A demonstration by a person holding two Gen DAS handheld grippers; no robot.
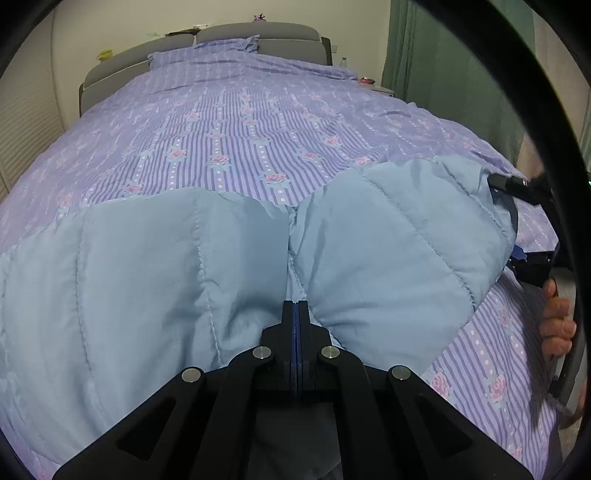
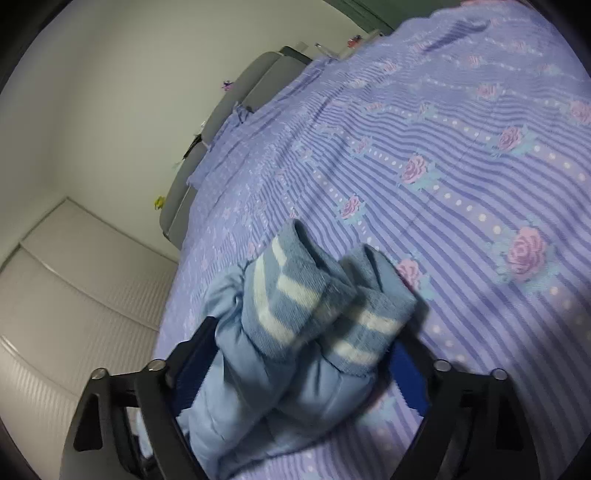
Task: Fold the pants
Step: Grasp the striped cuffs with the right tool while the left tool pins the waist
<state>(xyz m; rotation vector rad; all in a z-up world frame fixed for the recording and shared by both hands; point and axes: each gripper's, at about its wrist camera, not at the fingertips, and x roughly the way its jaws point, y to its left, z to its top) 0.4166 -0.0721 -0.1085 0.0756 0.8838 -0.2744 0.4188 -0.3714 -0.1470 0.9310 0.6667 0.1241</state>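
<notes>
You are at a bed (image 1: 229,122) under a purple striped cover with pink roses, a grey headboard (image 1: 258,31) at the far end and a green curtain (image 1: 424,55) far right.

Your left gripper (image 1: 295,314) has its jaws pressed together on a fold of the pants (image 1: 166,258), the pale blue quilted cloth bunching to either side of the fingertips. From there the pants spread left and right across the near part of the bed, lying mostly flat.

Your right gripper (image 2: 295,354) has its jaws well apart with the two leg ends lying between them; whether the pads actually press the cloth I cannot tell. The striped knit cuffs (image 2: 317,295) stick out beyond the fingers, side by side, and appear lifted off the cover. In the left view this gripper and your right hand (image 1: 557,325) sit at the far right end of the pants.

By my reading you are mid-fold — one end pinned, the cuff end gathered for carrying over. The next move calls for a firm hold on both cuffs together, then a level sweep toward the pinned end so the legs land stacked — keep the left hold steady so the cloth does not drag.
</notes>
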